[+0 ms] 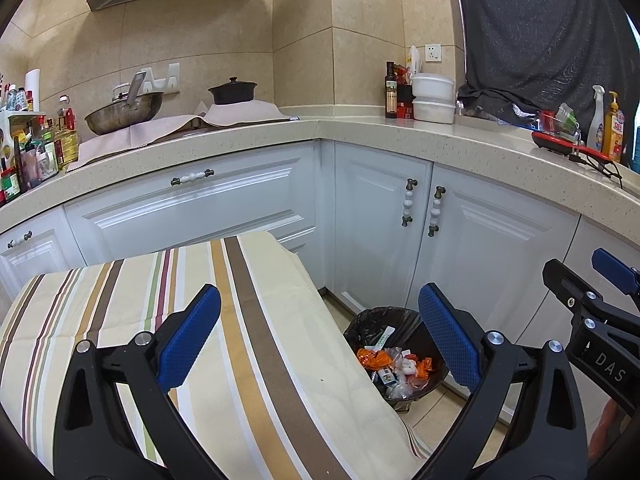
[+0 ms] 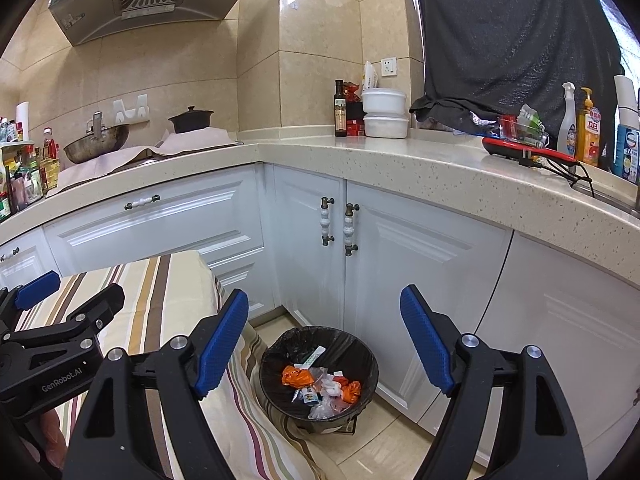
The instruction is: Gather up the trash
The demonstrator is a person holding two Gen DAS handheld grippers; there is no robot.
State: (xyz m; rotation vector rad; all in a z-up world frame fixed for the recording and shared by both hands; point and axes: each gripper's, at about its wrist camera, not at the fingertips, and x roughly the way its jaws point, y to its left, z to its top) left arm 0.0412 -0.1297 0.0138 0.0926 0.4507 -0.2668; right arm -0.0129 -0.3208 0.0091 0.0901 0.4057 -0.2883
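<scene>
Left gripper (image 1: 320,336): jaws spread wide, nothing between the blue pads; held above the striped tablecloth's right edge, with the bin showing in the gap between its fingers, lower and further off.
Right gripper (image 2: 324,344): jaws likewise wide apart and empty; the bin sits below and ahead, framed between its two fingers.
Gripper spacing: the two stand side by side, near one another; each shows at the edge of the other's view.
Trash bin (image 2: 360,344): round, dark, lined with a black bag; stands on the tiled floor in the corner, just beside the draped table and near the white cabinet doors.
Trash (image 2: 320,388): orange wrappers, clear plastic, a small blue-and-white packet and a white strip, all lying inside the bin; apart from both grippers.
Striped tablecloth (image 1: 248,320): cream with brown, tan, green and maroon stripes; covers a table left of the bin, its hem hanging close against the bin's side.
White cabinets (image 2: 420,272): panelled doors with bronze and white handles, below a speckled countertop (image 2: 400,156).
Countertop items: steel wok (image 1: 124,114), black lidded pot (image 1: 233,90), dark bottle (image 1: 391,90), two stacked white tubs (image 1: 433,98), spray bottle (image 1: 596,120), yellow pump bottle (image 1: 613,126).
Range hood (image 2: 148,0): on the tiled wall above the wok.
</scene>
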